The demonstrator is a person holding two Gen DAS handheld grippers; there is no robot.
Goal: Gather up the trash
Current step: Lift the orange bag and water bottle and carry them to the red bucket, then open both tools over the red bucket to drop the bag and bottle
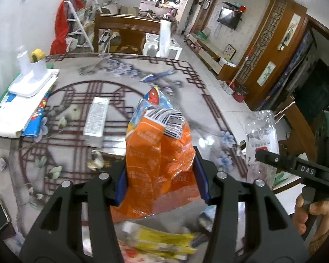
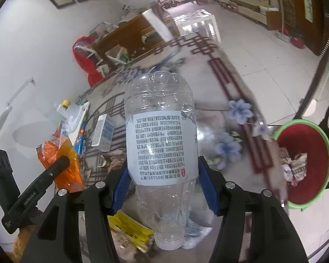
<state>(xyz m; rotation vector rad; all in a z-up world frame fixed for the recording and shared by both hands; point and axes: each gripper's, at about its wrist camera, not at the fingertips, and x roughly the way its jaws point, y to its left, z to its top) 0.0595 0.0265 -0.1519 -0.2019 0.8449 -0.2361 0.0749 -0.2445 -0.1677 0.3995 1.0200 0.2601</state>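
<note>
Above the patterned surface (image 1: 120, 70), both pieces of trash are already lifted clear, so the step in hand looks like the carry toward the bin. The red bin (image 2: 304, 188) with its green rim stands on the floor just past the surface's edge, at the right of the right wrist view, with crumpled scraps already inside. The left gripper (image 1: 162, 182) pinches an orange snack bag (image 1: 158, 153), its blue pads pressed into the crinkled film on both sides, and the bag stands upright between them. The right gripper (image 2: 164, 188) clamps a clear plastic bottle (image 2: 160, 144) at the lower edge of its label, cap end toward the camera. More litter remains: a silvery carton (image 1: 96, 118) lies flat mid-surface and yellow wrappers (image 1: 164, 241) lie close under the grippers. The next move probably calls for swinging each gripper out over the bin's mouth before the pads part, the bottle first since it is nearer.
</note>
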